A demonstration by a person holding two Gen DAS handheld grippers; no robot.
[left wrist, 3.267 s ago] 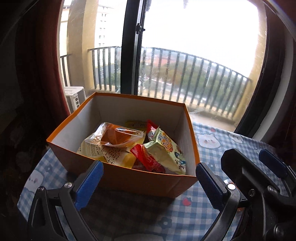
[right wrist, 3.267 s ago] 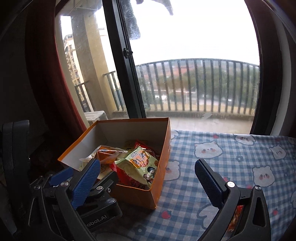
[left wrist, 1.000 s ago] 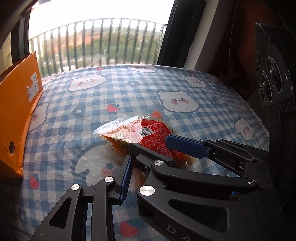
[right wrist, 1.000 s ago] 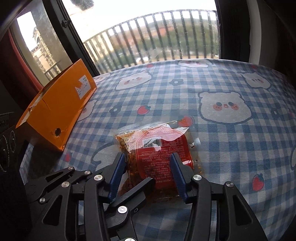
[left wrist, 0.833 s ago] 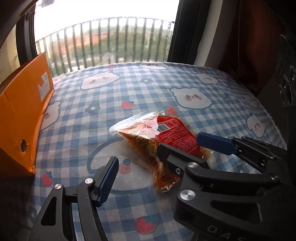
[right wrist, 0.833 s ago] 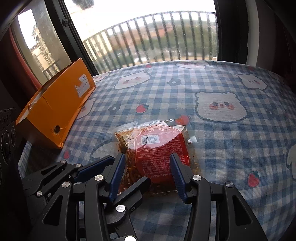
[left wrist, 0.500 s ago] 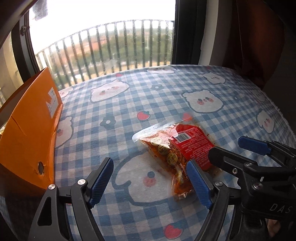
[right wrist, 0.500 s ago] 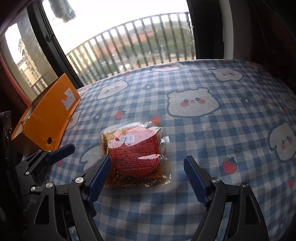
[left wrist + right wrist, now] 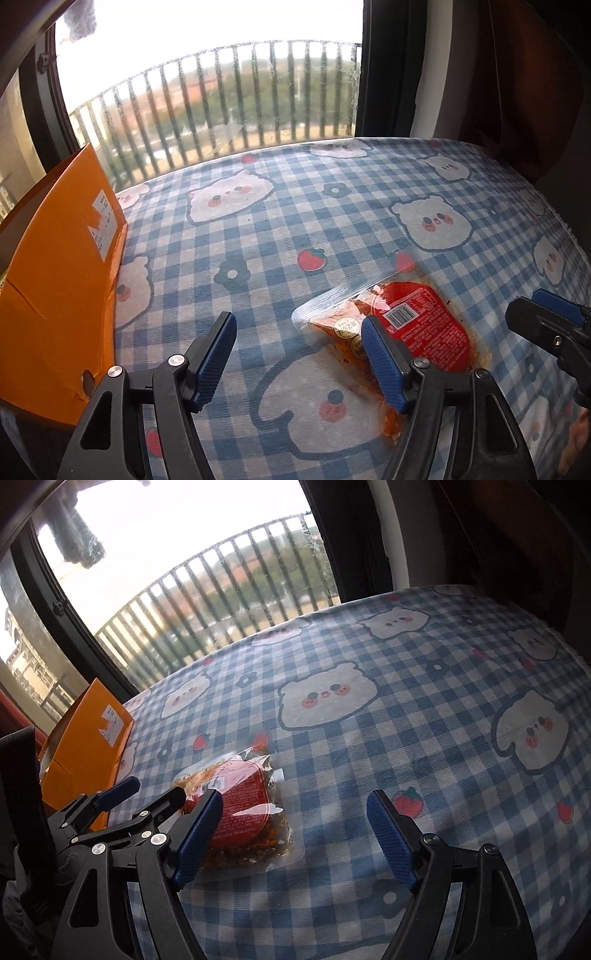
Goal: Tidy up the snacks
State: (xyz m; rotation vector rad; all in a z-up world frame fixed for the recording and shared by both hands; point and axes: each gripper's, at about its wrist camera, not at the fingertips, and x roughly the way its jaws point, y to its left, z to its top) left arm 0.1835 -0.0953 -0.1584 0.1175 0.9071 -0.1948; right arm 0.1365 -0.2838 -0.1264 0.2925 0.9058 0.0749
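The snack pack (image 9: 417, 325) looks soft, light and slippery, best pinched by its flat clear edge, while the left gripper (image 9: 299, 356), just narrowing, and the right gripper (image 9: 295, 836) both have wide, empty fingers.

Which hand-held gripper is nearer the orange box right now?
Left. The left hand-held gripper hangs between the orange box and the red snack packet; the right hand-held gripper is beyond the packet.

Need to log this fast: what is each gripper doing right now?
Left gripper: open, holding nothing, jaws just narrowed a little.
Right gripper: open, holding nothing; snack packet lies on the tablecloth.
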